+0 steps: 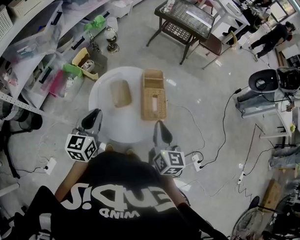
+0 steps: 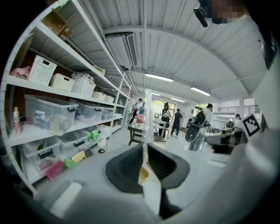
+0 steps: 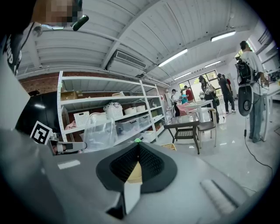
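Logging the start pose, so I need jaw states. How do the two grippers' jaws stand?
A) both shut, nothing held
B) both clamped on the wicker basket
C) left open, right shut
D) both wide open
A: the left gripper and right gripper each show jaws meeting at the tips with nothing between; the wicker basket lies ungripped on the white table.

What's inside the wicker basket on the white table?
The wicker basket shows one open end compartment that looks empty; a woven cover hides the rest.
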Demonstrator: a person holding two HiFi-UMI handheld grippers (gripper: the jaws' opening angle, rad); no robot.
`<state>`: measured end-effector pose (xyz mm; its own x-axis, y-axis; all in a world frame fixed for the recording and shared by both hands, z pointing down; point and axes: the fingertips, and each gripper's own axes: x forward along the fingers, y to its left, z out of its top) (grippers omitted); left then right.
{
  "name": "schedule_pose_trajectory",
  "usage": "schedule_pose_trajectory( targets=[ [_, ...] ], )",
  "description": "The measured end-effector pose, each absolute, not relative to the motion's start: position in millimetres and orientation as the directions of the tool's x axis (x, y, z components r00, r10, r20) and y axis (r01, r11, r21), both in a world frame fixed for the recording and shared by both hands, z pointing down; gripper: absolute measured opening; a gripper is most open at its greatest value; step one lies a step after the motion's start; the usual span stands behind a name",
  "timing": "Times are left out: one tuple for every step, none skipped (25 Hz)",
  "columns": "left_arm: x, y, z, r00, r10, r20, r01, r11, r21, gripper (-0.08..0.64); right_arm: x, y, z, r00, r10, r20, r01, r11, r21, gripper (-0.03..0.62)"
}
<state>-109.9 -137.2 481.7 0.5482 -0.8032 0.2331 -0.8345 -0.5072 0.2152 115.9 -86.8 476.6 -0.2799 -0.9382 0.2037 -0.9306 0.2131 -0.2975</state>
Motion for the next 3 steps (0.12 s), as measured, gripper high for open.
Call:
schedule_pose_trajectory(
  targets=[
    [-109.7, -138.4, 481.9, 0.548, -0.803, 0.233, -0.835, -0.507, 0.215, 0.035, 116.5, -87.9, 476.7, -0.279, -0.939, 0.204, -0.931, 0.212, -0.297, -0.002],
    [-109.3, -139.6, 482.0, 0.548, -0.804, 0.233, -0.835, -0.507, 0.216, 0.035, 117.1, -89.0, 476.7, -0.278, -0.939, 0.203, -0.932, 0.211, -0.296, -0.002],
    [-108.9, -140.7, 482.2, 0.548, -0.804, 0.232, -0.835, -0.506, 0.216, 0.035, 117.8, -90.1, 476.7, -0.277, -0.939, 0.203, -0.932, 0.211, -0.294, -0.001]
  ],
)
